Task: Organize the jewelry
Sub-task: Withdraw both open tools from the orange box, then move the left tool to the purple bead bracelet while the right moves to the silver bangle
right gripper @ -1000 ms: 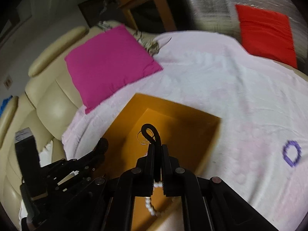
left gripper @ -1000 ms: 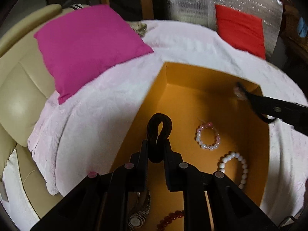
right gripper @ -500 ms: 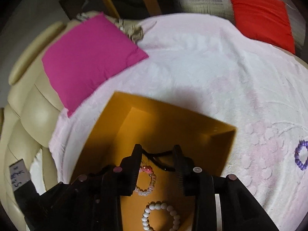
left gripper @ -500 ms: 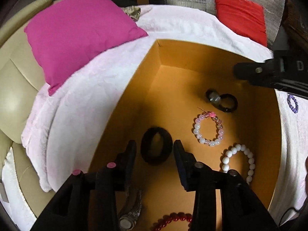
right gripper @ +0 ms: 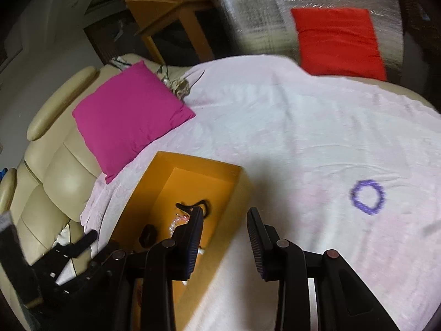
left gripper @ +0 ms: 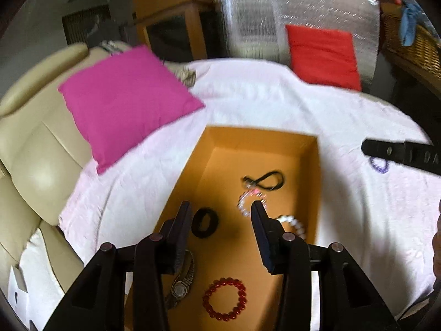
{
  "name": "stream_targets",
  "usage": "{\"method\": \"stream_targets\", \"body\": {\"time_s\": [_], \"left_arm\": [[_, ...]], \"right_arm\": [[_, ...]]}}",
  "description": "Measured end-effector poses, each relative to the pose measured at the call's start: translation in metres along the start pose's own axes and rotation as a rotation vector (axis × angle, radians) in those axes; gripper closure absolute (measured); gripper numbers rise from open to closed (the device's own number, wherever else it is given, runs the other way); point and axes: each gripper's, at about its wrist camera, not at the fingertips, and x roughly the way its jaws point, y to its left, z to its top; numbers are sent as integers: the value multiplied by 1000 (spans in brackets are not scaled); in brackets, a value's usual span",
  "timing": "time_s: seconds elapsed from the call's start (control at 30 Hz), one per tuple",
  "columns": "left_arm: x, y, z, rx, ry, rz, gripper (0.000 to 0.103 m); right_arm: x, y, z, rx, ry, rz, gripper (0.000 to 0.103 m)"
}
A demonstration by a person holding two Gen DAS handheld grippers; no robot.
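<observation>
An orange box (left gripper: 317,182) sits on the pale pink cloth. It holds a thick black ring (left gripper: 205,222), a thin black cord band (left gripper: 266,180), a pink-and-white bead bracelet (left gripper: 248,202), a white bead bracelet (left gripper: 295,224), a red bead bracelet (left gripper: 224,299) and a metal watch (left gripper: 183,284). My left gripper (left gripper: 220,215) is open and empty above the box. My right gripper (right gripper: 224,220) is open and empty over the box's right edge (right gripper: 234,190). A purple bead bracelet (right gripper: 368,197) lies on the cloth to the right; it also shows in the left wrist view (left gripper: 379,164).
A magenta cushion (left gripper: 124,99) lies at the left on a beige sofa (left gripper: 24,154). A red cushion (left gripper: 322,55) leans at the back against a silver foil sheet (left gripper: 275,19). A wooden table (right gripper: 165,13) stands behind. The right gripper's arm (left gripper: 405,155) crosses the left wrist view.
Both grippers let go of their black bands into the box, opened wide and pulled up and back. The right gripper swung right, toward the purple bracelet.
</observation>
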Motion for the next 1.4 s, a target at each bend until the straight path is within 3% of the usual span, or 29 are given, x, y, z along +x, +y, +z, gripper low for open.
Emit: {"method": "stream_targets", "body": {"time_s": [0.13, 0.2, 0.37, 0.43, 0.47, 0.53, 0.67, 0.8, 1.13, 1.4], "left_arm": [[-34, -14, 4, 23, -61, -7, 56], [-50, -23, 6, 38, -88, -9, 46], [-81, -47, 10, 82, -140, -18, 45], [-86, -55, 11, 96, -147, -20, 45], [-90, -60, 11, 107, -151, -20, 45], [-96, -69, 12, 125, -154, -18, 44], [-102, -85, 12, 158, -159, -14, 43], [-106, -106, 10, 193, -173, 1, 28], [-92, -160, 8, 282, -148, -9, 28], [-84, -203, 7, 336, -138, -33, 28]], "right_arm": [[-28, -13, -8, 10, -28, -14, 66], [-44, -21, -13, 18, -44, -20, 66], [-74, -42, -22, 38, -73, -42, 66], [-87, -55, -27, 57, -88, -53, 59], [-93, -61, -29, 69, -100, -56, 48], [-106, -75, -34, 96, -135, -62, 45], [-123, -106, -40, 144, -165, -81, 45], [-133, -141, -46, 211, -191, -96, 45], [-135, -231, -66, 433, -208, -93, 45], [-149, -273, -70, 505, -237, -100, 44]]}}
